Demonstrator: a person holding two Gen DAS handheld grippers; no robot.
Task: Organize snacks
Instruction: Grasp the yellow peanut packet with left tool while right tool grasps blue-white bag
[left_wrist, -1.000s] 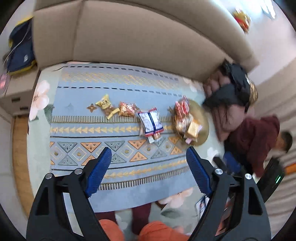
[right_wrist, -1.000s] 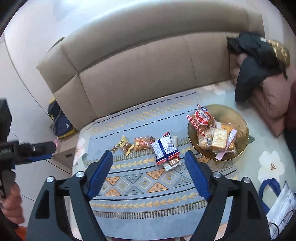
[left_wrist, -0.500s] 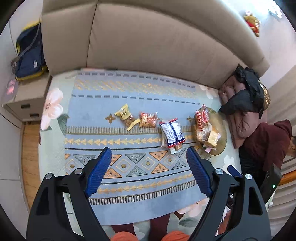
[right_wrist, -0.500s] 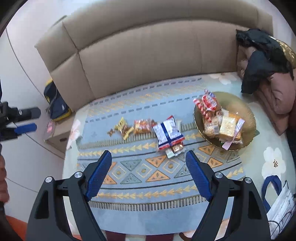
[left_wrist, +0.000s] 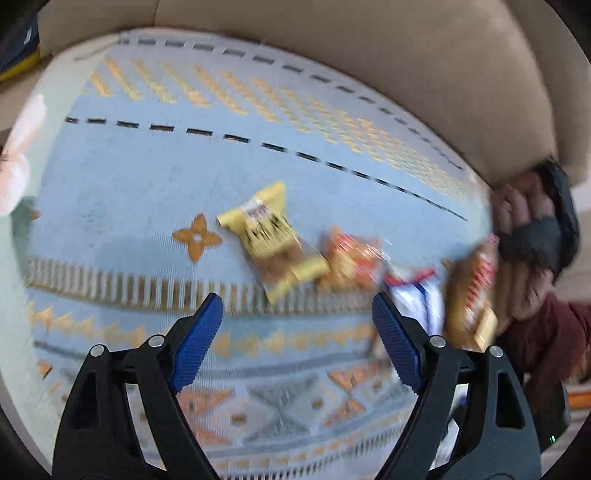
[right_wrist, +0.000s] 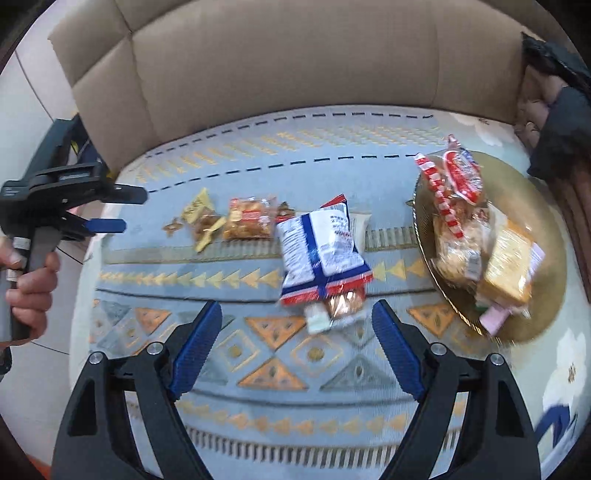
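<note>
Snack packets lie in a row on a blue patterned rug (right_wrist: 258, 369): a yellow packet (left_wrist: 271, 236), an orange packet (left_wrist: 351, 258) and a white-and-blue bag (right_wrist: 321, 251) with small packets under its near end. A gold tray (right_wrist: 546, 236) at the right holds several snacks. My left gripper (left_wrist: 297, 325) is open and empty, just short of the yellow packet; it also shows in the right wrist view (right_wrist: 107, 210). My right gripper (right_wrist: 295, 325) is open and empty, just short of the white-and-blue bag.
A beige sofa (right_wrist: 295, 62) runs behind the rug. Dark and brown jackets (right_wrist: 561, 122) are piled at the right end beside the tray. A person in dark red (left_wrist: 546, 332) sits at the right. A blue-handled bag (right_wrist: 554, 421) lies near the rug's right corner.
Both grippers have dropped closer to the rug and snacks. The left one has swung toward the yellow packet, the right one toward the white-and-blue bag. Both stay open.
</note>
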